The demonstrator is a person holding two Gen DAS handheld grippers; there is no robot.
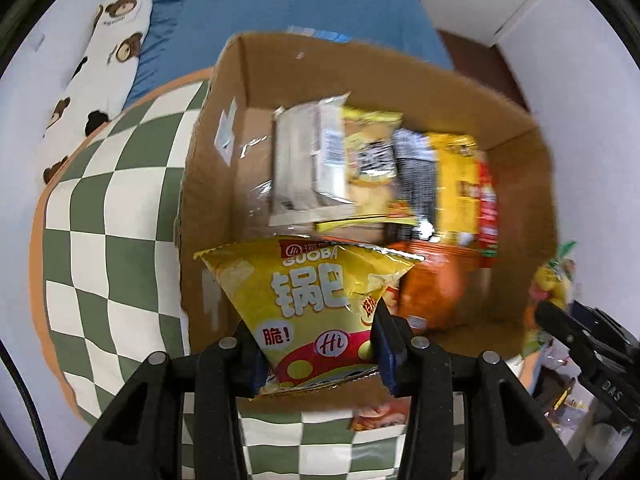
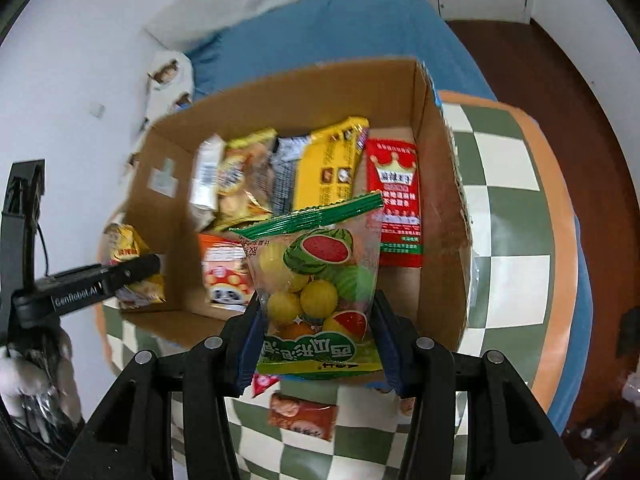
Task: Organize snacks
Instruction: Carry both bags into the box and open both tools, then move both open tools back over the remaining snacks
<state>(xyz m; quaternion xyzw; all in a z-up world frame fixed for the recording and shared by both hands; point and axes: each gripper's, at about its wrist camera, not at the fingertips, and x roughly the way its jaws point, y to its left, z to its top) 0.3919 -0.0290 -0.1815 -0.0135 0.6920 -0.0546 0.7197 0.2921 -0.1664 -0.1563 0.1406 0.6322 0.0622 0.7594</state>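
The left gripper [image 1: 316,352] clamps a yellow crinkly rice-cracker bag [image 1: 316,300] by its lower end, and the right gripper [image 2: 316,344] pinches a clear bag of watermelon-print gum balls [image 2: 320,280]; both hang over the open brown cardboard box [image 2: 436,184], apparently for dropping among the packets inside.

Yellow crisp bag [image 1: 316,304] — green-white checked blanket [image 1: 116,216].

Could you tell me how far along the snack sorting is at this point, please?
Done: several packets already stand in the cardboard box. In hand: the left gripper clamps a yellow crisp bag, the right gripper a watermelon gum bag, both over the box. Left: an orange packet on the checkered mat.
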